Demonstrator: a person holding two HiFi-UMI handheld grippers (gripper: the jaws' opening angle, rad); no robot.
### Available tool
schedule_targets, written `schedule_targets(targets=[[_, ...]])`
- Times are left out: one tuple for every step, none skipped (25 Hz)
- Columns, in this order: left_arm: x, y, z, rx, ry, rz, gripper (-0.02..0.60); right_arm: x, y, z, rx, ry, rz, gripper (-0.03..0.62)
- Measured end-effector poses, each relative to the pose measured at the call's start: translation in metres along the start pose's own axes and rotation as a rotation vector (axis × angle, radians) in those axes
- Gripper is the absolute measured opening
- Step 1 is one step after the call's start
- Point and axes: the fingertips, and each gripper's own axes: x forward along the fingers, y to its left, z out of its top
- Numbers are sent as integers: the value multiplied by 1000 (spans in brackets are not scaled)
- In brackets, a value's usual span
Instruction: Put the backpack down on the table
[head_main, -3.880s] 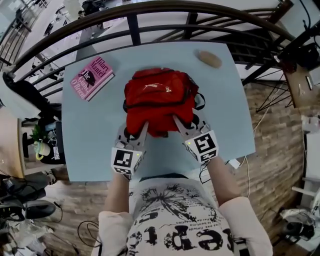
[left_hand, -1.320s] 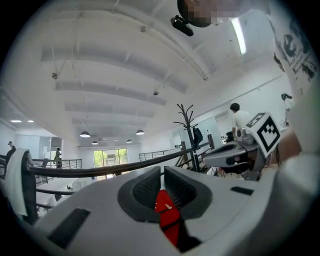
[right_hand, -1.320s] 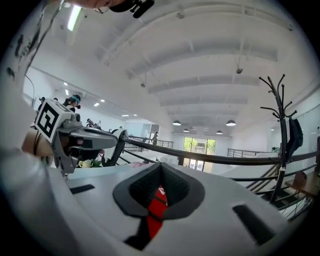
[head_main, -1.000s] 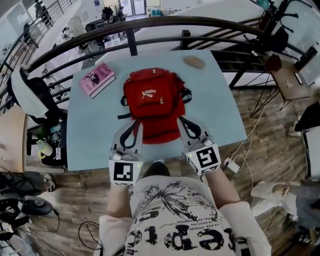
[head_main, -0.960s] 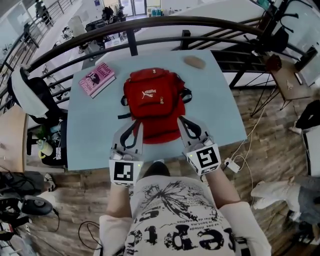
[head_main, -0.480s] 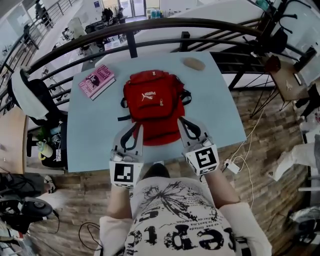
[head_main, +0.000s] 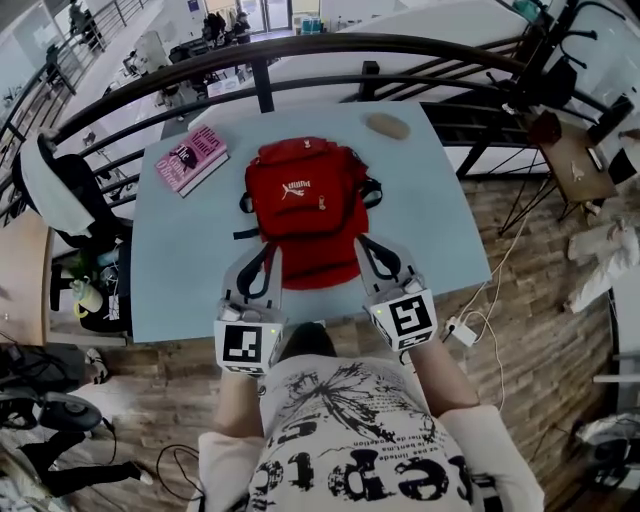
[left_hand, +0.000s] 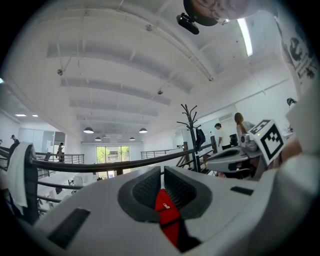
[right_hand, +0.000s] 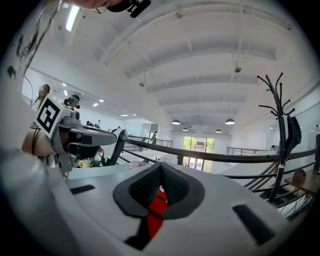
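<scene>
Jaws clenched on both sides. Left gripper (head_main: 271, 251): pads pressed together in the left gripper view, with a strip of red fabric caught in the slit between them. Right gripper (head_main: 363, 244): same in the right gripper view, pads together and red fabric running down through the gap. Both point level, away from the person.

Backpack (head_main: 305, 200) is red and lies flat on the table (head_main: 180, 275), about mid-table, front face up with a white logo showing. Its near edge is toward the person. The two grippers are at that end, left one on the near-left corner, right one on the near-right corner. Black straps poke out at both sides. The bag looks closed and nothing inside it is visible.

Also on the table:
- pink book (head_main: 190, 158) at the far-left corner, lying flat, well apart from the backpack
- brown oval lump (head_main: 387, 125) at the far-right corner, apart from the backpack; can't tell what it is

Dark curved railing (head_main: 300, 55) runs just past the far edge of the table.
</scene>
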Motion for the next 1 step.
schedule_targets(targets=[[0,0,-1,5,-7,2,25,0,0,0,0,0,1,-9]])
